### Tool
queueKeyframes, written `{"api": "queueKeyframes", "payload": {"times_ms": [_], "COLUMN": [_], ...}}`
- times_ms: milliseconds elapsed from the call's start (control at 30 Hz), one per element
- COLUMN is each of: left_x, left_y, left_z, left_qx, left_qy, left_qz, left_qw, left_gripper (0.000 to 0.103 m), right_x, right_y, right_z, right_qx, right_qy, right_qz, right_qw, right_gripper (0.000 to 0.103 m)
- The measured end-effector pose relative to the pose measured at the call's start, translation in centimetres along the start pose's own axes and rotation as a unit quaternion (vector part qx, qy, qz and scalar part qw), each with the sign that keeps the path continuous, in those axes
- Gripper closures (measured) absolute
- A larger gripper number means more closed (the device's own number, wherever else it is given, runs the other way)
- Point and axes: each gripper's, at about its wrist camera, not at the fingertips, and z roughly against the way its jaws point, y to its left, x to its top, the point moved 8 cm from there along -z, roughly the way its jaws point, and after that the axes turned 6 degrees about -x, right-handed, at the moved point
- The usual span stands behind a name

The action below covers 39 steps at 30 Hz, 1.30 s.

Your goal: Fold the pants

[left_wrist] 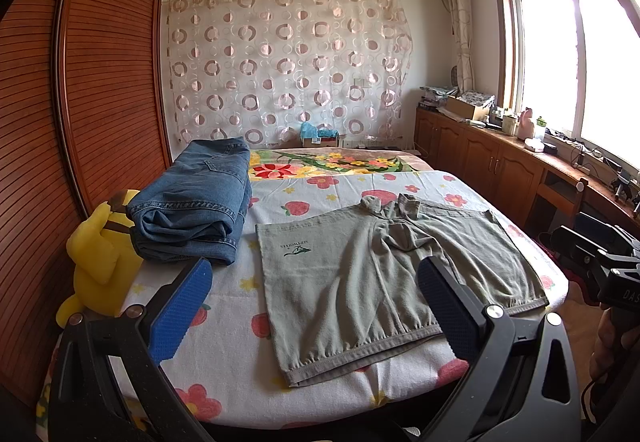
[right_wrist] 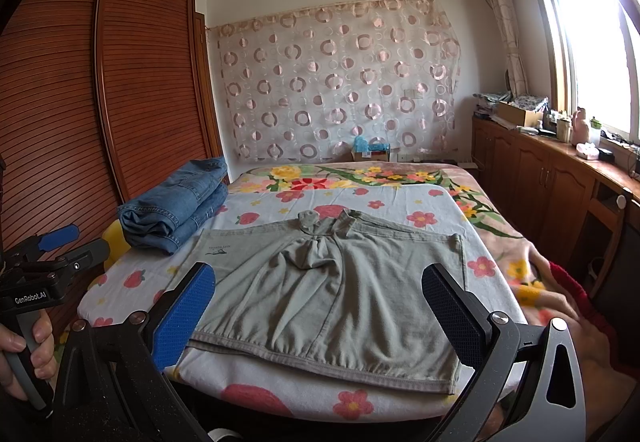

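We see the grey-green pants lying spread on the bed, directly ahead of both hand-held grippers and between their fingers in each view. The fabric is soft and creased, with wrinkles running from a bunched knot of cloth at the far middle, where the waistband is rumpled and partly folded over. The hems lie nearest us, close to the bed's edge, and a small dark logo sits on the leg ahead and to the left of the left hand-held gripper. That one hangs above the near hems with its blue-padded fingers spread wide, pinching nothing. The right hand-held gripper is likewise spread apart over the near hems, free of the cloth. Further ahead and left of both, folded blue jeans rest on the bed, apart from the pants, with a yellow plush toy just beside the jeans
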Motion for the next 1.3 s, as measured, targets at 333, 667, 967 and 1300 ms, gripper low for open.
{"api": "queueKeyframes", "payload": {"times_ms": [333, 667, 967, 1300], "left_x": [-0.8, -4.3, -6.5, -9.4], "left_y": [0.8, 2.0, 3.5, 4.2], "left_z": [-0.9, -3.9, -5.2, -6.2], "left_qx": [-0.001, 0.005, 0.008, -0.006], "left_qy": [0.029, 0.067, 0.097, 0.139], "left_qz": [0.007, 0.019, 0.028, 0.034], "left_qw": [0.9996, 0.9976, 0.9948, 0.9897], "left_gripper": [0.0, 0.0, 0.0, 0.0], "right_x": [-0.9, -1.5, -2.6, -2.7], "right_y": [-0.6, -1.8, -2.3, -2.2], "right_z": [-1.2, -2.6, -3.8, -5.3], "right_qx": [0.0, -0.011, -0.017, -0.016], "right_qy": [0.019, 0.049, 0.095, 0.15], "right_qz": [0.004, 0.014, 0.025, 0.042], "right_qw": [1.0, 0.999, 0.995, 0.988], "right_gripper": [0.0, 0.002, 0.006, 0.006]}}
